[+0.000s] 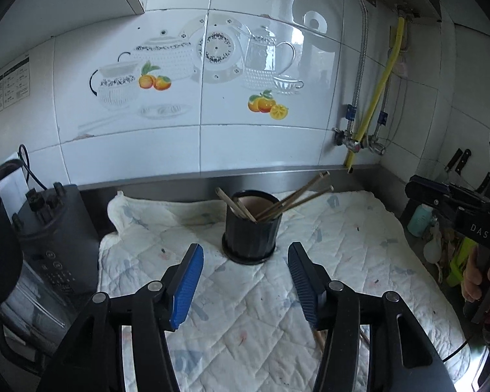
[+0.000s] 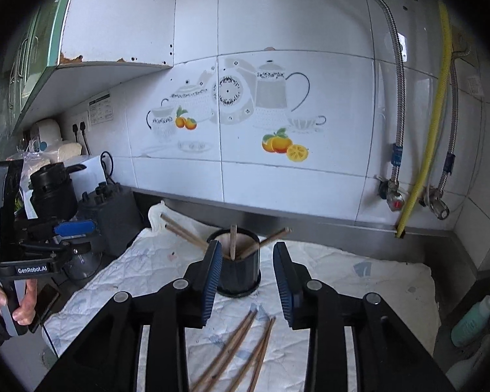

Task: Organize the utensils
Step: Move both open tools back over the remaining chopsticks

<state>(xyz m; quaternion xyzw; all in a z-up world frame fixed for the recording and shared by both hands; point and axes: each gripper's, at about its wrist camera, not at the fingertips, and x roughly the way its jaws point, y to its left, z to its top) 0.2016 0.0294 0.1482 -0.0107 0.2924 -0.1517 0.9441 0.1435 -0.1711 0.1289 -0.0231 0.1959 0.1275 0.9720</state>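
Observation:
A black ribbed holder (image 1: 250, 236) stands on a white quilted cloth (image 1: 343, 254) and holds several wooden chopsticks (image 1: 295, 197) that lean out to both sides. My left gripper (image 1: 245, 254) is open just in front of the holder, nothing between its blue pads. In the right wrist view the same holder (image 2: 240, 272) stands beyond my right gripper (image 2: 246, 254), which is open and empty. Several loose chopsticks (image 2: 241, 346) lie on the cloth (image 2: 343, 281) below the right gripper's fingers.
A dark blender base (image 1: 54, 225) and a kettle-like appliance (image 2: 54, 189) stand at the left. Metal valves and a yellow hose (image 1: 372, 111) run down the tiled wall at the right. A teal bottle (image 2: 472, 320) and knives (image 1: 457, 161) sit by the right edge.

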